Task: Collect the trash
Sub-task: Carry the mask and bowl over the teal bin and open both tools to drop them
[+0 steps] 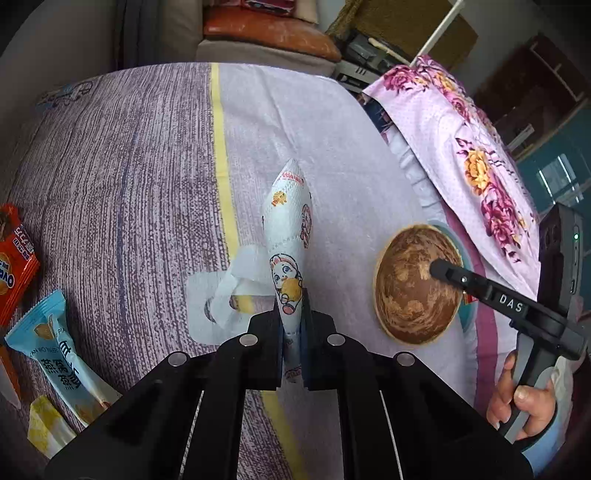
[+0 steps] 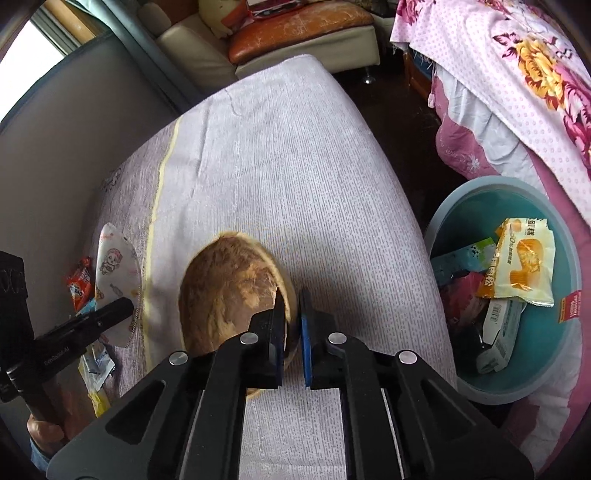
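Note:
My left gripper [image 1: 291, 325] is shut on a white child's face mask [image 1: 290, 236] printed with cartoon figures, holding it edge-on above the purple-and-white cloth; its ear loop [image 1: 236, 284] hangs to the left. The mask also shows in the right wrist view [image 2: 118, 273]. My right gripper [image 2: 293, 314] is shut on the rim of a brown coconut-shell bowl [image 2: 229, 291], one finger inside and one outside. In the left wrist view the bowl [image 1: 417, 284] sits at the table's right edge with the right gripper's finger [image 1: 461, 277] over it. A teal bin [image 2: 554, 343] holds several wrappers.
A red snack wrapper [image 1: 14, 258], a light blue wrapper [image 1: 59, 354] and a yellow wrapper [image 1: 48, 424] lie at the table's left. A floral sheet [image 1: 461, 155] drapes to the right. A sofa with an orange cushion [image 2: 295, 33] stands beyond the table.

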